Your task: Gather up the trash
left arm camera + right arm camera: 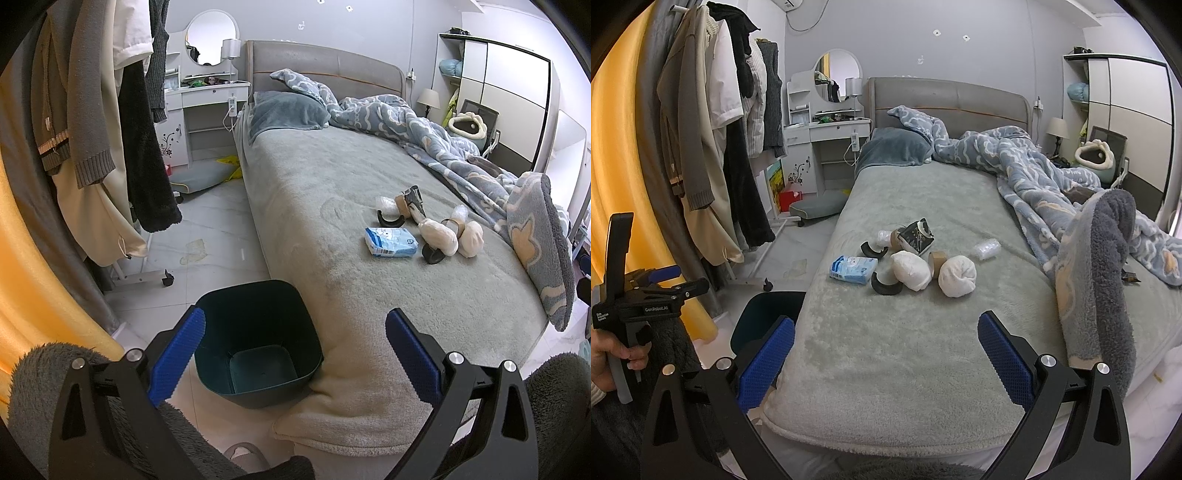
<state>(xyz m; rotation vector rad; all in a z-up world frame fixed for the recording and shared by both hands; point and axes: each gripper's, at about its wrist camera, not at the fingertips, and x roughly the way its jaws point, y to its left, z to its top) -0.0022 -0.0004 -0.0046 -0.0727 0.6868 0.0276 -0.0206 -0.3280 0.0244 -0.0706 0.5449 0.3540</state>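
Note:
A dark teal bin stands empty on the floor against the bed's near left corner; its rim shows in the right wrist view. Trash lies mid-bed: a blue tissue pack, two white wads, black curved pieces, cardboard rolls, a dark wrapper, clear plastic. My left gripper is open and empty above the bin. My right gripper is open and empty over the bed's foot.
The grey bed has a rumpled blue duvet along its right side. A clothes rack with coats stands left, by a yellow curtain. A white vanity is at the back, a wardrobe right.

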